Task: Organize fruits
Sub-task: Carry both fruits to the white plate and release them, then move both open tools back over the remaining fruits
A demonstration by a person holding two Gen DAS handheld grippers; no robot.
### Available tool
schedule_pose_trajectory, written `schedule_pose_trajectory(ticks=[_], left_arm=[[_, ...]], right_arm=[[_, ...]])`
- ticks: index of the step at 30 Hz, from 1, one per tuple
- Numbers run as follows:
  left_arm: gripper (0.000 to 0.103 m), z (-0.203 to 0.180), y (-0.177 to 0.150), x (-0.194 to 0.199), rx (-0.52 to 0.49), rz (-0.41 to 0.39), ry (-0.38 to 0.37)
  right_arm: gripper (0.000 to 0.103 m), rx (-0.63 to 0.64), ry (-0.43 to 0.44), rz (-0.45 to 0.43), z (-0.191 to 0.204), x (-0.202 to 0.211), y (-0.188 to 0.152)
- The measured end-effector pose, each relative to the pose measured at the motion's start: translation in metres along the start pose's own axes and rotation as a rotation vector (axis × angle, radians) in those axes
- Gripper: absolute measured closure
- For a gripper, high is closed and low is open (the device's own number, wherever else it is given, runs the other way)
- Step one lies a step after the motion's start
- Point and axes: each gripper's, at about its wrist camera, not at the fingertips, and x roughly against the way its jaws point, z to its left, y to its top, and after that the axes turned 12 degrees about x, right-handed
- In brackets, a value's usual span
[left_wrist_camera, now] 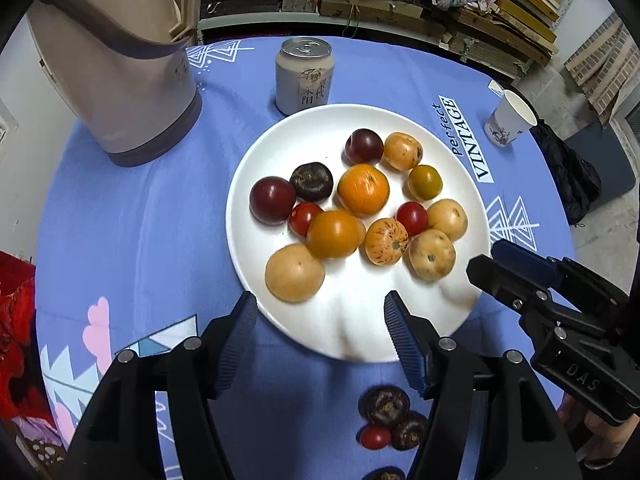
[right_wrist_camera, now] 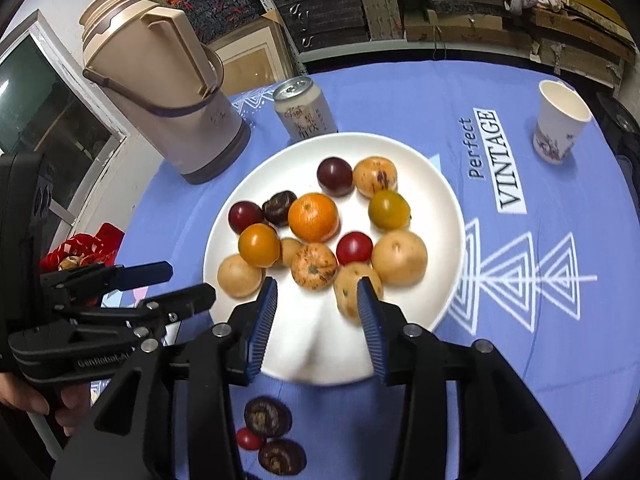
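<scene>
Fruits sat piled on the white plate mid-table; left gripper hovered spread wide over the plate's near rim, nothing between its fingers; right gripper likewise released, one finger covering part of a tan fruit; three stray fruits lay on the blue cloth below, half hidden behind gripper bodies; thermos top cut off in the left view.

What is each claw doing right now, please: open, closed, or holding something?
Left claw: open, holding nothing, over the near rim of the white plate.
Right claw: open, holding nothing, just short of a tan fruit.
</scene>
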Motion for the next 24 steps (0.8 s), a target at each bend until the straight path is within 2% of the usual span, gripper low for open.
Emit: schedule_pose_trajectory(ticks=[7, 11, 13, 17, 24], left_arm=[[0.036, 0.007, -0.019, 0.016, 0.007, -0.007, 0.005], [0.035, 0.013, -0.035, 0.024, 0.005, -0.006, 0.009], [0.029, 0.018, -0.045, 0.026, 0.008, -0.001, 0.018], [0.029, 0.027, -0.069, 0.025, 0.011, 0.024, 0.032], [0.029, 0.043, -0.103, 0.019, 0.023, 0.068, 0.053]], right_arm=[[0.057, -0.006, -0.019, 0.004, 0.007, 0.022, -0.021], [0.046, 0.0, -0.03, 0.003, 0.014, 0.035, -0.033], [0.041, 0.01, -0.032, 0.01, 0.019, 0.04, -0.044], [0.038, 0.033, -0.045, 0.054, 0.028, 0.04, -0.066], [0.038, 0.155, -0.076, 0.163, 0.054, 0.018, -0.11]])
